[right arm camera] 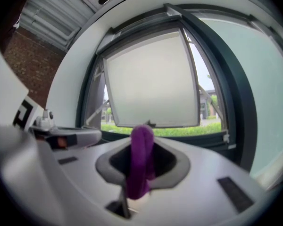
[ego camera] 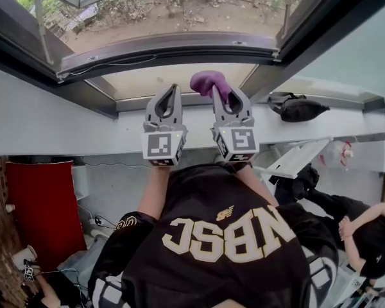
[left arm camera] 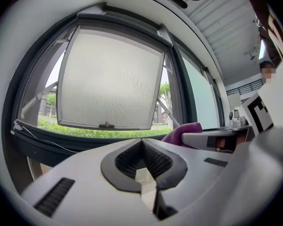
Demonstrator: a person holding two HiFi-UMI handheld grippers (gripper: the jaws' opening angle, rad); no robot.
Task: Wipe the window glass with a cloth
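1. Now, the R hand-held gripper [ego camera: 226, 101] is clamped on a purple cloth [right arm camera: 141, 154]. A folded loop stands proud of the jaw tips and the rest is bunched down btwn the pads.
2. The L hand-held gripper [left arm camera: 144, 166] has its jaws together w/ nothing btwn them. It is held up just beside the R one.
3. The cloth is in the air in front of the window, apart from the glass [right arm camera: 151, 79]. The frosted pane sits in a sash tilted outward, w/ grass showing under it.
4. Stage: cloth held off the pane fits both just before a wipe and just after 1. No streaks or wet marks can be made out to settle it.
5. Handling, cloth: probably light, soft and limp, so no grip force issue. It will likely fold or drag under friction rather than slip out.
6. Hold point: the bunched middle, as it is now, looks right. Enough cloth should stay past the tips so fabric, not plastic, meets the pane.
7. Handling, glass: stiff, smooth, fragile. The sash is open, so a hard push may swing it. Light, even pressure seems wise, esp. near the free lower edge.
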